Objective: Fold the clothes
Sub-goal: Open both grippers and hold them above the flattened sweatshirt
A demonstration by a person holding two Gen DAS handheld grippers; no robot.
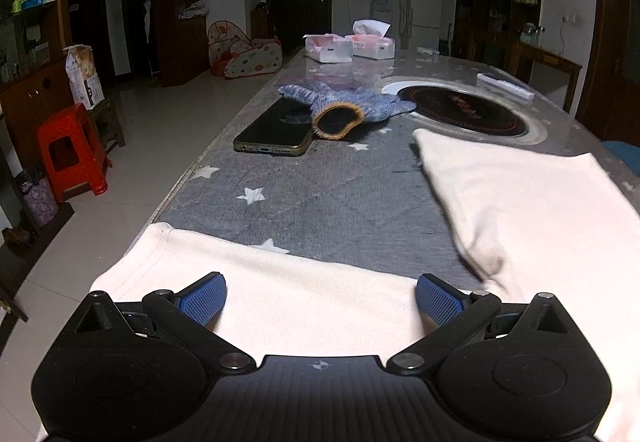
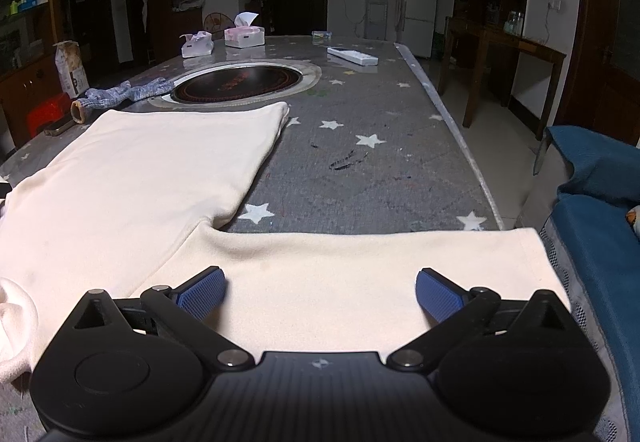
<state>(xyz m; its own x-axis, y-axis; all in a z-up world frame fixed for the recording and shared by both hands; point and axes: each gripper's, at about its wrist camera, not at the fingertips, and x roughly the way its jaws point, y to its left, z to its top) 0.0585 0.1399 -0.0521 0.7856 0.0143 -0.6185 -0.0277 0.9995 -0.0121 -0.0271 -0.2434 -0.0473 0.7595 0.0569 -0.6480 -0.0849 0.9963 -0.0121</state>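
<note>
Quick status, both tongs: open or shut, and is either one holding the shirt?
Left tongs: open, holding nothing, over the cream shirt's left sleeve.
Right tongs: open, holding nothing, over its right sleeve.

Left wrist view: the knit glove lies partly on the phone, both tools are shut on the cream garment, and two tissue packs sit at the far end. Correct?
Not quite. Both tools are open, not shut: the left tool and right tool have their fingers spread over the cream garment, as each wrist view shows. The knit glove does overlap the phone, and the tissue packs are there.
</note>
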